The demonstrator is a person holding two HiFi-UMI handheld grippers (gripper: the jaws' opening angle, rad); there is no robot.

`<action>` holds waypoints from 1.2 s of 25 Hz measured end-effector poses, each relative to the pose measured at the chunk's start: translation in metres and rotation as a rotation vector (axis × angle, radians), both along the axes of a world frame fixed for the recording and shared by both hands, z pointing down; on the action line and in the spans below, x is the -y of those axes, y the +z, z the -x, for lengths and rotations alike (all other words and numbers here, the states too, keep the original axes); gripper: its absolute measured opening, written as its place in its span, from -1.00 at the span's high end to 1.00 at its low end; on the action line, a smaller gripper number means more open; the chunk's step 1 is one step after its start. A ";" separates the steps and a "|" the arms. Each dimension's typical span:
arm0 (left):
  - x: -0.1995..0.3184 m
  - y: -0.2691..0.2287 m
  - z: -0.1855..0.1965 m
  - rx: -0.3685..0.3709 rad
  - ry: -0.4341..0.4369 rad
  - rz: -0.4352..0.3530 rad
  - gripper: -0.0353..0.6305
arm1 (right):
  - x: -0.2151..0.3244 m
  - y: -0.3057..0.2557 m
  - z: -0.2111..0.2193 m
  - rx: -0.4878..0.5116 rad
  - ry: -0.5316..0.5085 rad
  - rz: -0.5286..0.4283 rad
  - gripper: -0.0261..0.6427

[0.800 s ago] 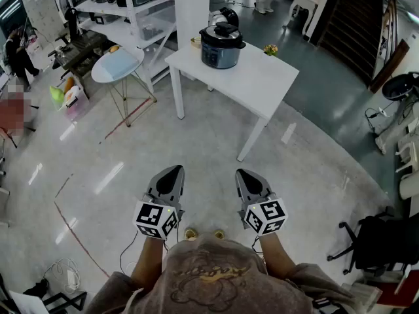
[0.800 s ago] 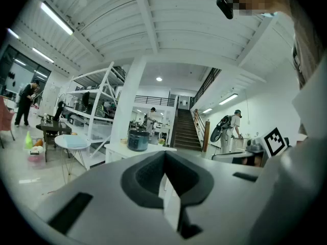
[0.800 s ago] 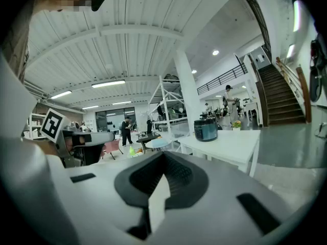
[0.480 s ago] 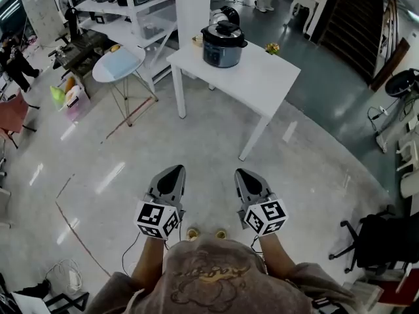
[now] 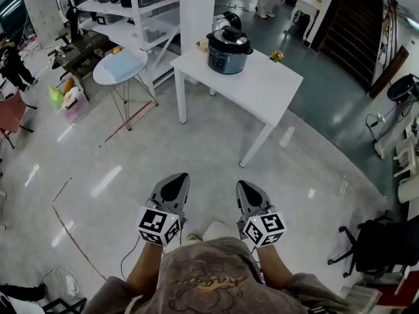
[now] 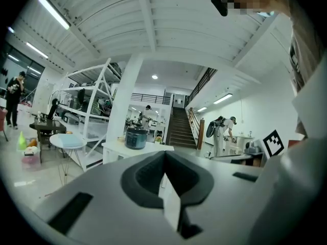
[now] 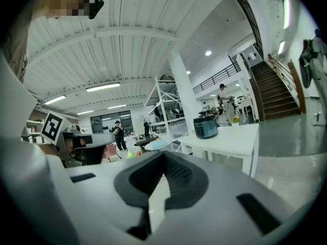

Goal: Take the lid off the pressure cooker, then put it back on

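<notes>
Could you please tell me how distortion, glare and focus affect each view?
Head view: wide-angle bending, light streaks glare on the floor, pressure cooker sharp. Left gripper view: fisheye, dark corners, left gripper close and soft. Right gripper view: same fisheye, bright ceiling lamps, cooker small but clear.

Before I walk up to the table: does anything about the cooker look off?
Nothing stands out. The pressure cooker sits upright on the white table, lid on. The left tongs and right tongs are shut and empty.

- The pressure cooker (image 5: 228, 50) stands on the desk (image 5: 262, 87), near its far corner.
- A round table (image 5: 119, 67) stands left of the desk, with shelves (image 5: 131, 12) behind it.
- The left claw (image 5: 175, 182) and right claw (image 5: 247, 188) sit side by side, well before the desk.
</notes>
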State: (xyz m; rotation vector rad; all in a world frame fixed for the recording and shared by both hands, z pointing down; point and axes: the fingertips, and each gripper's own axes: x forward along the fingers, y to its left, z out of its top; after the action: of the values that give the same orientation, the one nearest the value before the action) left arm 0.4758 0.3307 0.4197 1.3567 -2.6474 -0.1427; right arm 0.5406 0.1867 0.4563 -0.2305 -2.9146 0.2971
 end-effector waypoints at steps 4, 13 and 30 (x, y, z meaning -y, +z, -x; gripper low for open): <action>-0.004 0.002 0.014 -0.001 -0.003 0.004 0.88 | -0.010 0.000 0.016 -0.003 -0.022 -0.009 0.93; 0.003 0.011 0.069 0.010 -0.014 0.013 0.88 | -0.004 0.004 0.076 0.012 -0.044 -0.012 0.93; 0.067 -0.002 0.223 0.006 -0.037 0.012 0.88 | 0.058 -0.005 0.230 -0.024 -0.078 -0.027 0.93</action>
State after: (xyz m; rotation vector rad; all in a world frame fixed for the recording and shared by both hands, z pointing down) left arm 0.2524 0.2633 0.4178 1.3072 -2.6744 -0.1275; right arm 0.3110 0.1287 0.4517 -0.3335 -2.8755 0.2455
